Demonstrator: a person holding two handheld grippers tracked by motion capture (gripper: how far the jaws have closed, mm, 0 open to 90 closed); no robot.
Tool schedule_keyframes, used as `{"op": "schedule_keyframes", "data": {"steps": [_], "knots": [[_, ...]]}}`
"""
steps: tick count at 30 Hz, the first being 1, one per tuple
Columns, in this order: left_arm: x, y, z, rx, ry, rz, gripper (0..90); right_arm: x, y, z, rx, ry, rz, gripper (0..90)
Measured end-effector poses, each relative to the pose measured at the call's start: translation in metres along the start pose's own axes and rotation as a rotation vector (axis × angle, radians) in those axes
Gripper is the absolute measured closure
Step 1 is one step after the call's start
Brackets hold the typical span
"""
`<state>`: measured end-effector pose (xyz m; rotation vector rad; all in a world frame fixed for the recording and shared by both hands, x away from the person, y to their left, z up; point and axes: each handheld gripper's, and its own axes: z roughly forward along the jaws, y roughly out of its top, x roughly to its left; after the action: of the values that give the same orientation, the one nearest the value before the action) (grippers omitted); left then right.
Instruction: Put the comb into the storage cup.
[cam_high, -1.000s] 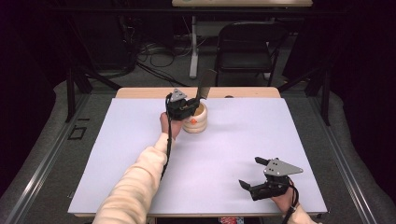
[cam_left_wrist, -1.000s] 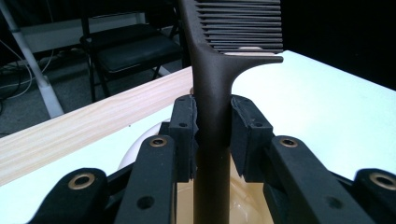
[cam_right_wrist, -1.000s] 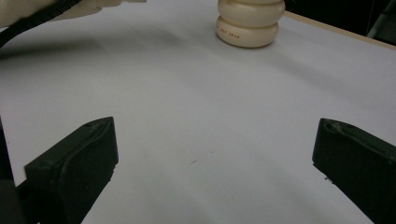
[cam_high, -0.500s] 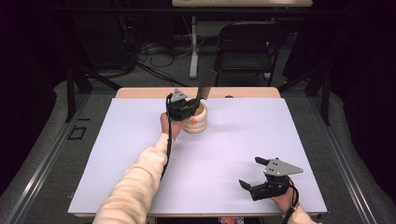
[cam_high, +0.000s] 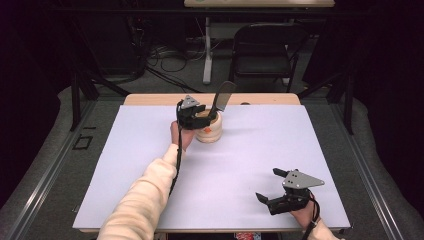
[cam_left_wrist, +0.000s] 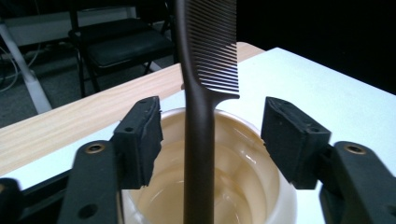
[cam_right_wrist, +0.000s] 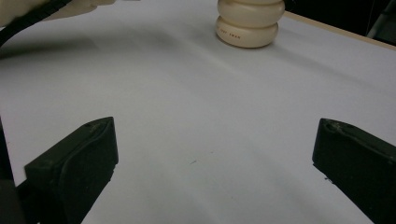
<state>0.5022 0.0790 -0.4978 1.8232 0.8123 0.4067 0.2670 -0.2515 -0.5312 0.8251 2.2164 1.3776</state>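
Left gripper view | comb (cam_left_wrist: 201, 116) top cut off | cup (cam_left_wrist: 252, 186) base hidden

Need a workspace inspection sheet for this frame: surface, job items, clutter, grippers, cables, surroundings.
Surface: white table top, wooden strip along the far edge.
Job's things: dark comb stands handle-down in a cream cup, teeth end leaning out over the rim.
Clutter: nothing seen.
Grippers: left gripper at the cup; jaws have just been opening, comb handle between the pads, clear of both. Right gripper open near the table's near right corner, nothing between the jaws.
Cables: black cable runs along the left sleeve; loose cables on the floor behind.
Surroundings: black folding chair beyond the table, dark room.
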Motion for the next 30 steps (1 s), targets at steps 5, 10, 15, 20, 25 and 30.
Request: {"op": "schedule_keyframes", "data": {"steps": [5, 10, 15, 20, 25, 30], "knots": [[-0.001, 0.004, -0.005, 0.007, 0.008, 0.012, 29.3, 0.000, 0.000, 0.000, 0.001, -0.001, 0.001, 0.0], [-0.002, 0.008, -0.011, 0.023, 0.001, 0.028, 22.2, 0.000, 0.000, 0.000, 0.001, 0.000, 0.000, 0.0], [-0.004, 0.012, -0.018, 0.039, -0.007, 0.047, 15.6, 0.000, 0.000, 0.000, 0.003, 0.000, 0.001, 0.0], [-0.006, 0.015, -0.026, 0.058, -0.008, 0.068, 9.9, -0.001, -0.001, 0.000, 0.002, -0.002, 0.002, 0.0], [-0.007, 0.017, -0.037, 0.074, 0.000, 0.084, 5.0, 0.000, 0.000, -0.001, 0.002, -0.002, 0.001, 0.0], [-0.006, 0.015, -0.048, 0.102, 0.011, 0.097, 1.5, 0.001, 0.000, -0.001, 0.000, -0.003, 0.002, 0.0]]}}
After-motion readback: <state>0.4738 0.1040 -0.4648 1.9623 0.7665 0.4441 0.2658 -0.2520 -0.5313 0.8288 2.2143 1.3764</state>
